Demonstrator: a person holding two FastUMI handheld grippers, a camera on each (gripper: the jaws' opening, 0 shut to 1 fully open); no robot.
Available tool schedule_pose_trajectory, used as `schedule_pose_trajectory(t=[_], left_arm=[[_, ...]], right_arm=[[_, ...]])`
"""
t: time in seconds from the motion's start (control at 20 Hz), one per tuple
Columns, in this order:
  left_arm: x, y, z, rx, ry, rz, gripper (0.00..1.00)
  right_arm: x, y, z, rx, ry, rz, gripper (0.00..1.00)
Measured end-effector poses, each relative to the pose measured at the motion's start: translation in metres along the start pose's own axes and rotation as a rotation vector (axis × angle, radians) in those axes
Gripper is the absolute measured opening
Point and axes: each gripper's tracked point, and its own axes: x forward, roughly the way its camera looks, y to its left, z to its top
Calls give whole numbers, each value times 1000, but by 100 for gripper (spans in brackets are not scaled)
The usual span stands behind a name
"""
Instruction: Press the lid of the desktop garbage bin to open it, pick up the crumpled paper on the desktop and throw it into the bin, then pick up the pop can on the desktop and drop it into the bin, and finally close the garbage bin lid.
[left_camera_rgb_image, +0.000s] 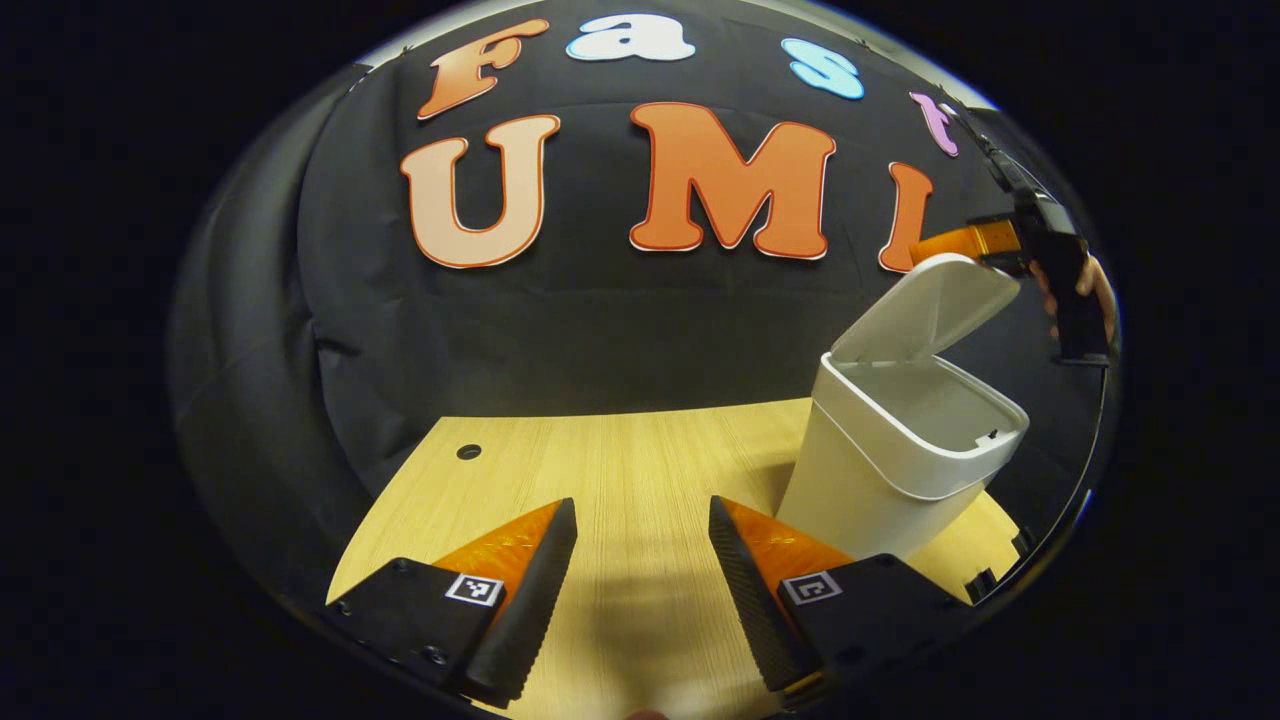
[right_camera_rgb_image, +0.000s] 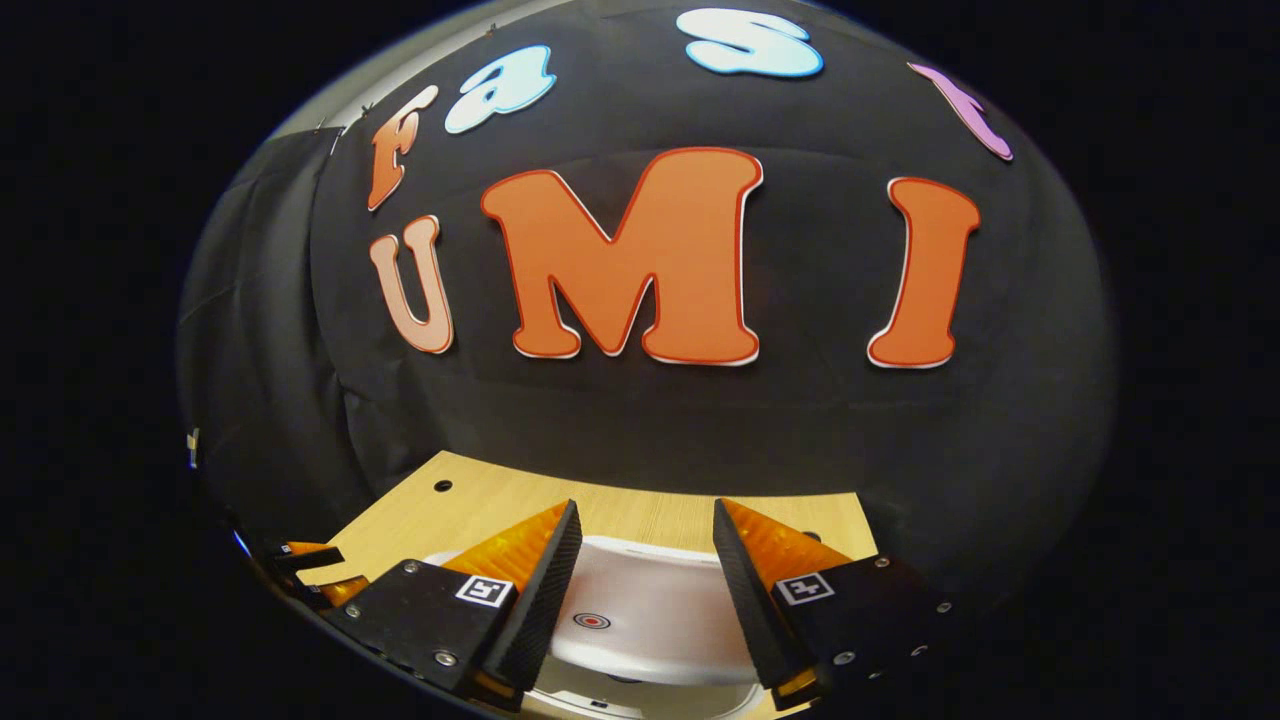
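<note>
Wooden desktop (left_camera_rgb_image: 620, 470) against black cloth, white garbage bin (left_camera_rgb_image: 890, 470) standing at its right side.
Its lid (left_camera_rgb_image: 925, 305) is tilted up, the right gripper (left_camera_rgb_image: 985, 240) just behind it; both the left gripper (left_camera_rgb_image: 640, 520) and the right hang spread apart, holding nothing.

Right gripper (right_camera_rgb_image: 640, 590) fingers spread apart above the raised white bin lid (right_camera_rgb_image: 640, 620); wooden table (right_camera_rgb_image: 650, 505) beyond, hole (right_camera_rgb_image: 442, 486) near its left edge.

A light wooden table (left_camera_rgb_image: 620, 470) with a small round hole (left_camera_rgb_image: 469, 451) meets the black cloth wall (left_camera_rgb_image: 600, 320).
</note>
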Motion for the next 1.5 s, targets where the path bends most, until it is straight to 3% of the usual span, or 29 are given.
schedule_pose_trajectory(t=[0.2,0.25,0.35,0.4,0.6,0.75,1.05,1.15,1.3,1.35,1.5], left_arm=[[5,-3,-3,-13,13,-21,86],[7,-3,-4,-13,18,-28,86],[9,-3,-6,-6,23,-36,86],[11,-1,-5,-2,22,-37,84],[13,-1,-9,1,38,-56,84],[16,6,-9,13,44,-63,86],[21,6,-14,34,69,-102,84],[21,6,-12,56,59,-117,86],[17,6,-9,77,40,-132,86],[16,6,-6,84,32,-135,86],[11,17,2,92,0,-130,86]], right_arm=[[-3,6,-51,62,71,-6,77],[-4,7,-58,58,73,-15,81],[-8,7,-65,37,48,-43,76],[-8,9,-64,30,31,-55,81],[-10,11,-85,17,39,-102,80],[-26,9,-108,-37,47,-139,72],[-29,19,-112,18,-47,-194,63],[-29,20,-115,31,-44,-215,51],[-29,22,-116,37,-63,-246,47],[-32,23,-117,35,-65,-257,40],[-36,26,-113,-2,-84,-271,39]])
